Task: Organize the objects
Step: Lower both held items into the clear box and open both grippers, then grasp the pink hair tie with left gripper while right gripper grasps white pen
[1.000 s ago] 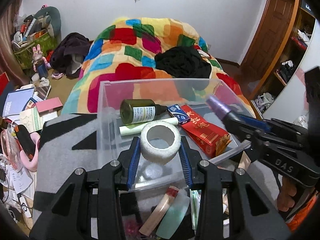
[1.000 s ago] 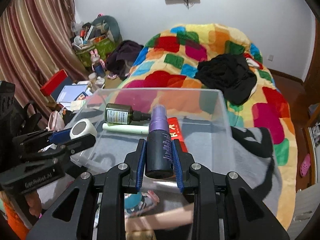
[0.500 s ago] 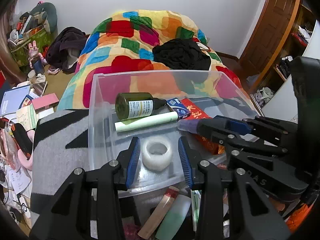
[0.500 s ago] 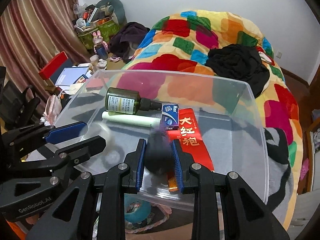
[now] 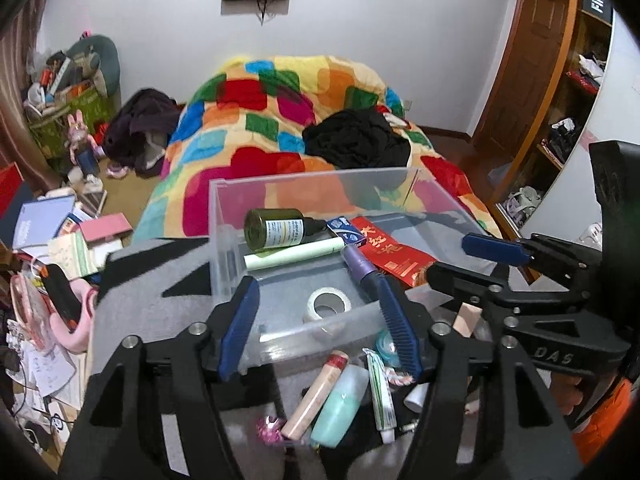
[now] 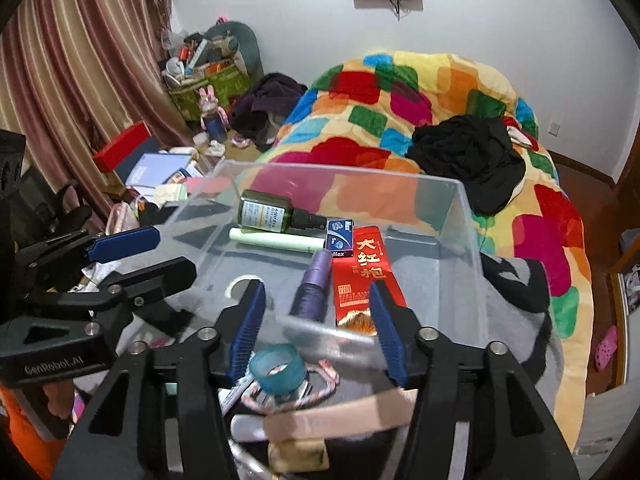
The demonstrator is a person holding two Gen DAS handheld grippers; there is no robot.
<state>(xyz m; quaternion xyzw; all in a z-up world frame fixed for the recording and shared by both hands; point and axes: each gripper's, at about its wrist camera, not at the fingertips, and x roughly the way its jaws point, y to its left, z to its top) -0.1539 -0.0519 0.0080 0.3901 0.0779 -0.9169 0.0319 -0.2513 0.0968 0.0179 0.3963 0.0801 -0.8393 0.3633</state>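
A clear plastic bin (image 5: 224, 240) (image 6: 468, 216) sits on a grey blanket. In it lie a white tape roll (image 5: 329, 304) (image 6: 240, 283), a purple spray bottle (image 5: 360, 266) (image 6: 314, 284), a green bottle (image 5: 276, 229) (image 6: 266, 216), a pale green tube (image 5: 294, 253) (image 6: 276, 239), a small blue box (image 5: 347, 232) (image 6: 340, 238) and a red packet (image 5: 394, 254) (image 6: 366, 272). My left gripper (image 5: 320, 330) (image 6: 142, 256) is open and empty at the bin's near wall. My right gripper (image 6: 316, 334) (image 5: 468, 256) is open and empty, just behind the purple bottle.
Loose items lie on the blanket in front of the bin: a beige tube (image 5: 316, 394), a mint bottle (image 5: 340, 406), a toothpaste tube (image 5: 380, 396), a teal tape roll (image 6: 278, 368). A colourful quilt (image 5: 288, 120) covers the bed behind. Clutter fills the floor (image 5: 52, 240) on the left.
Both grippers have opened and pulled back. The tape roll left my left gripper and the purple bottle left my right one; both now lie in the bin.
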